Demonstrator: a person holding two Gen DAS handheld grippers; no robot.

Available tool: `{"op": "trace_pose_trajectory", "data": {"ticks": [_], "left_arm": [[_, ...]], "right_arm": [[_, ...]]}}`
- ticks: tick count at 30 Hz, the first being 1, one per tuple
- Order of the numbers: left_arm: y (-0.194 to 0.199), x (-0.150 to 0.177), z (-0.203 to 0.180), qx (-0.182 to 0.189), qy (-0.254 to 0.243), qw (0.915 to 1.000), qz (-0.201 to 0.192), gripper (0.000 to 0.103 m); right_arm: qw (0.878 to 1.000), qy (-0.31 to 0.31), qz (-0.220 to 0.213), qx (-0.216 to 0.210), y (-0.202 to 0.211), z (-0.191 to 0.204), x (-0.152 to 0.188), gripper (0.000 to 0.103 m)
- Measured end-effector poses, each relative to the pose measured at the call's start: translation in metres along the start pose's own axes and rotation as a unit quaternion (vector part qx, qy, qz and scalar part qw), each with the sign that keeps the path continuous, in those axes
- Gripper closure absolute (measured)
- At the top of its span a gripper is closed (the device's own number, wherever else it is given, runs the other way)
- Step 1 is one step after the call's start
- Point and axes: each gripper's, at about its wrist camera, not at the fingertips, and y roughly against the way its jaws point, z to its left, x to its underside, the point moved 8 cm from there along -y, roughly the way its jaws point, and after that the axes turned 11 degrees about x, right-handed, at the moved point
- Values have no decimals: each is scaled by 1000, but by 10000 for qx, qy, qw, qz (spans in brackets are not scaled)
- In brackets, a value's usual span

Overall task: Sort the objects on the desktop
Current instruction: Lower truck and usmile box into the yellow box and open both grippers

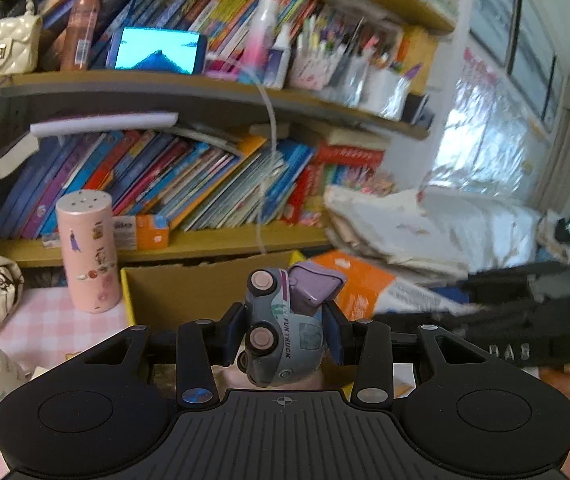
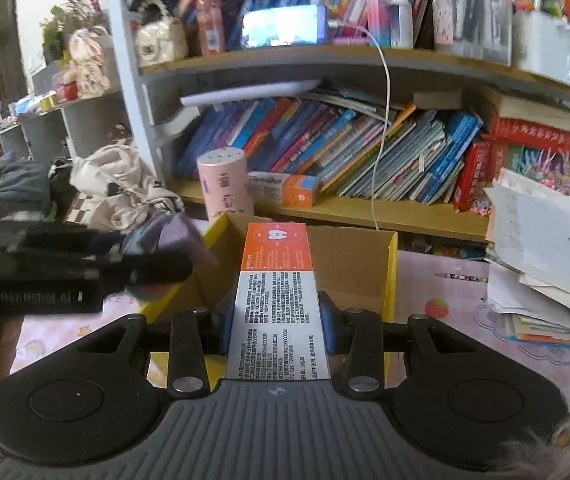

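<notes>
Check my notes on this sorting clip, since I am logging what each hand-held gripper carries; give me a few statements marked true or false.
1. The left hand-held gripper is shut on a toy truck. True.
2. The right hand-held gripper is open and carries nothing. False: it is shut on an orange and white toothpaste box.
3. A cardboard box with yellow edges stands open ahead of both grippers. True.
4. The pink cylinder lies on its side inside the cardboard box. False: it stands upright on the pink checked tablecloth, beside the box.
5. A phone with a lit screen sits on the upper shelf. True.
</notes>
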Motion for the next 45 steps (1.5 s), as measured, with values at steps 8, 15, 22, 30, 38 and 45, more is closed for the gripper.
{"op": "trace_pose_trajectory", "data": {"ticks": [8,15,22,30,38,45], "left_arm": [[-53,22,25,-316,-149,9973,647,63],[-79,36,46,-544,-121,9933,1014,63],[-94,47,56,-646,-128,9900,1243,63],[-87,40,54,-848,-349,9912,957,38],[-60,25,38,-999,-506,9921,562,19],[-18,20,24,-1097,-444,9928,161,12]], "right_arm": [[9984,198,513,103,-91,-8,6,66],[9960,347,813,109,-142,-9,6,66],[9944,419,963,133,-165,-7,2,66],[9966,423,687,186,-158,-3,-10,23],[9984,359,323,288,-124,0,-24,12],[9997,84,126,184,-86,5,-22,11]]}}
